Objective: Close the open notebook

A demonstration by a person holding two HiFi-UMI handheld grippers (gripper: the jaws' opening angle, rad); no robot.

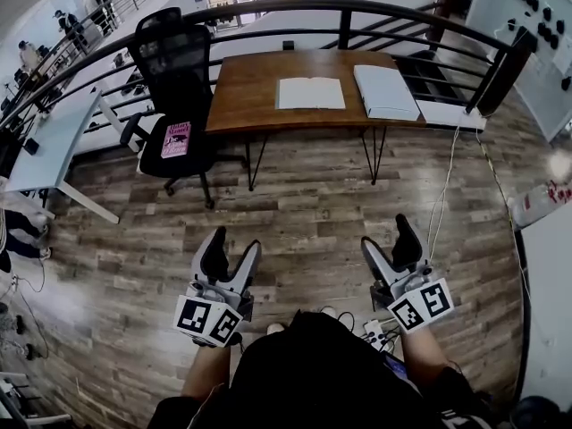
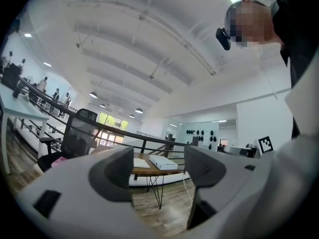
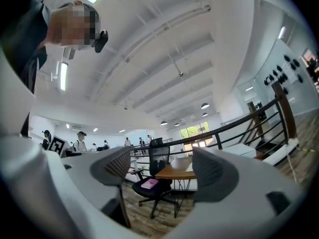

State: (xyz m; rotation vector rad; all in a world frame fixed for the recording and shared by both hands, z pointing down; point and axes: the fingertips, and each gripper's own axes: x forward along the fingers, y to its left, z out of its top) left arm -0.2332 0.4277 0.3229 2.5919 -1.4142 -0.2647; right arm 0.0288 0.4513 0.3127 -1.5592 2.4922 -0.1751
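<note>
My left tool and right tool stand open and empty, far from the open notebook flat on the worktop; it looks light and floppy, best taken at one cover's outer edge.

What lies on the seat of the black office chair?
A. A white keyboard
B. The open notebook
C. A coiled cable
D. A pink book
D: in the head view a pink book lies on the seat of the black office chair, while the open notebook is on the wooden desk.
</note>
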